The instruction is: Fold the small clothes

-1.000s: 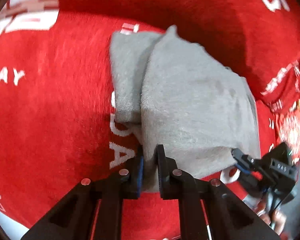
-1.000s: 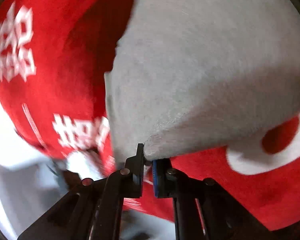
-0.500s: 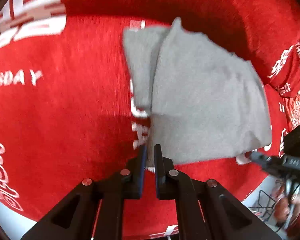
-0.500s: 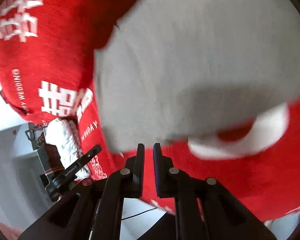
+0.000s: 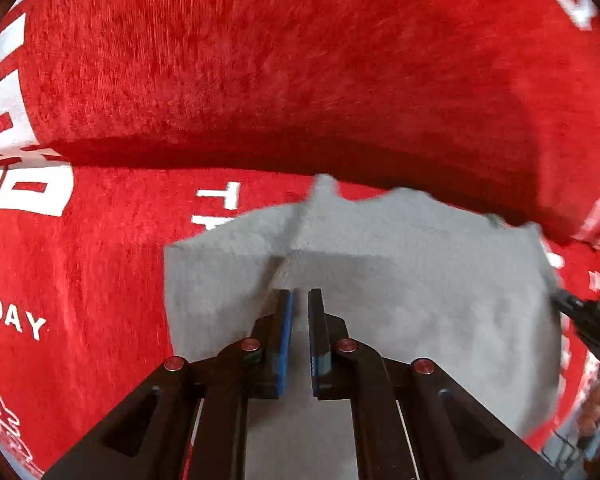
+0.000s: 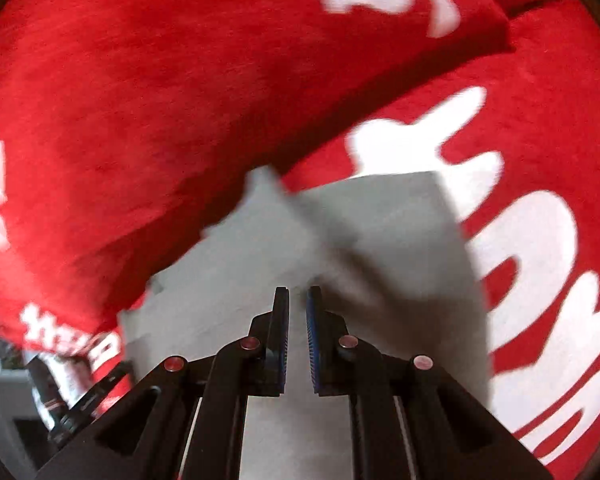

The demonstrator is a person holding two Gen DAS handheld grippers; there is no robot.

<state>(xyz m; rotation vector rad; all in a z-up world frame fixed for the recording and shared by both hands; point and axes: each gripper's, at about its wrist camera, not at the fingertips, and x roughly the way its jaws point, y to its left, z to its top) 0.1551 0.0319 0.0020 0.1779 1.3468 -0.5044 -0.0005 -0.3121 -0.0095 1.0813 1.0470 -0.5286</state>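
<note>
A folded grey garment [image 5: 412, 280] lies flat on a red cover with white lettering [image 5: 100, 264]. My left gripper [image 5: 299, 296] hovers over the garment's near half, jaws almost together with a narrow gap and nothing between them. In the right wrist view the same grey garment [image 6: 380, 240] lies under my right gripper [image 6: 298, 294], which is also nearly closed and empty. The right gripper's black tip [image 5: 584, 316] shows at the garment's right edge in the left wrist view.
A red cushion or backrest [image 5: 300, 60] rises behind the garment, with a dark crease where it meets the seat. In the right wrist view the cover's edge drops off at lower left, where the other gripper's dark body [image 6: 72, 404] shows.
Both grippers let go of the garment's near corners a second ago, pulled back, and have now moved forward over the garment, which lies flat.
</note>
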